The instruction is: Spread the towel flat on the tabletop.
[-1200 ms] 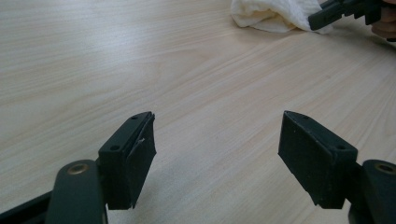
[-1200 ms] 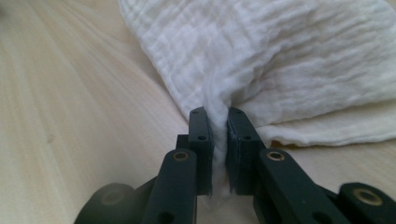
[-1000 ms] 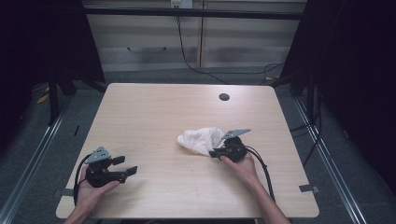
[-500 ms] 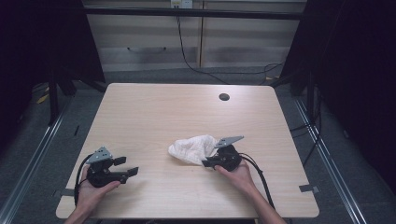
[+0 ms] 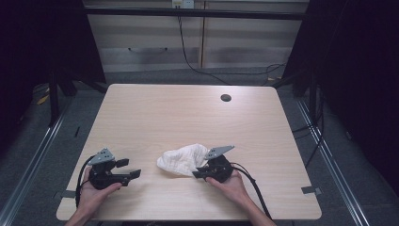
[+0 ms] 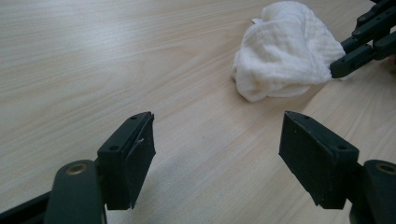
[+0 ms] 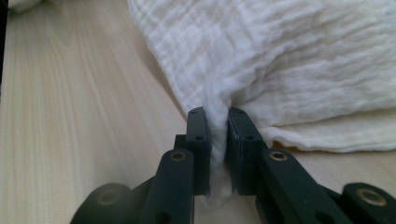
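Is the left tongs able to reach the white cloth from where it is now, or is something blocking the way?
Probably yes. The left tongs stands open, and bare table lies between it and the white cloth. The right tongs is shut on the cloth's far edge, so the near side stays free.

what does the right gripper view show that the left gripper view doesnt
Right gripper view: a fold of the white cloth pinched between the right gripper jaws, and its crinkled weave close up. Left gripper view: the left gripper with jaws wide apart over bare table, nothing between them, and the whole bunched cloth farther off with the right gripper at its edge. Both: cloth, right gripper, wooden table.
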`<action>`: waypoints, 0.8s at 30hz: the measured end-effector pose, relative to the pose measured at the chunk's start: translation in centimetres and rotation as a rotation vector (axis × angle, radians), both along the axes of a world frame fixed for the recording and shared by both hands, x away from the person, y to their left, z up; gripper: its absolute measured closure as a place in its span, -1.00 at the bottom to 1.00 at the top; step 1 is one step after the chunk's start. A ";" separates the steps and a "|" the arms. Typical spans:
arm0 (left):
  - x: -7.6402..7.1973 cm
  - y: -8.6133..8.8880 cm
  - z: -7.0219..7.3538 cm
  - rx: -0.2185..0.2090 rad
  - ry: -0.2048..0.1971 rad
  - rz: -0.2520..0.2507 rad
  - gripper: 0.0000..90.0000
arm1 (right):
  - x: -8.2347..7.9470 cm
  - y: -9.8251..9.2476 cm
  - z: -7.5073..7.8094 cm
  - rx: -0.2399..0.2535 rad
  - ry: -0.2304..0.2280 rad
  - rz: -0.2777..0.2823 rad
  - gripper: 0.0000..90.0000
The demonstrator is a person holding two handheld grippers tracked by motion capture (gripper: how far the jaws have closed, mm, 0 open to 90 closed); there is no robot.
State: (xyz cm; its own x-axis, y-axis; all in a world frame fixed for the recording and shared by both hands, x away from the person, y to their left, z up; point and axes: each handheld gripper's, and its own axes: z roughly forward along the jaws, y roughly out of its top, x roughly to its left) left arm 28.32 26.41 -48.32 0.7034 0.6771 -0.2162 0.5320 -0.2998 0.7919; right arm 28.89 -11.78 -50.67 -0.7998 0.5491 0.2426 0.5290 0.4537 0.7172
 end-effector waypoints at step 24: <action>2.9 -6.7 3.0 0.032 -0.054 -0.132 -0.04 | 3.7 -4.6 3.0 -0.037 -0.058 -0.150 0.55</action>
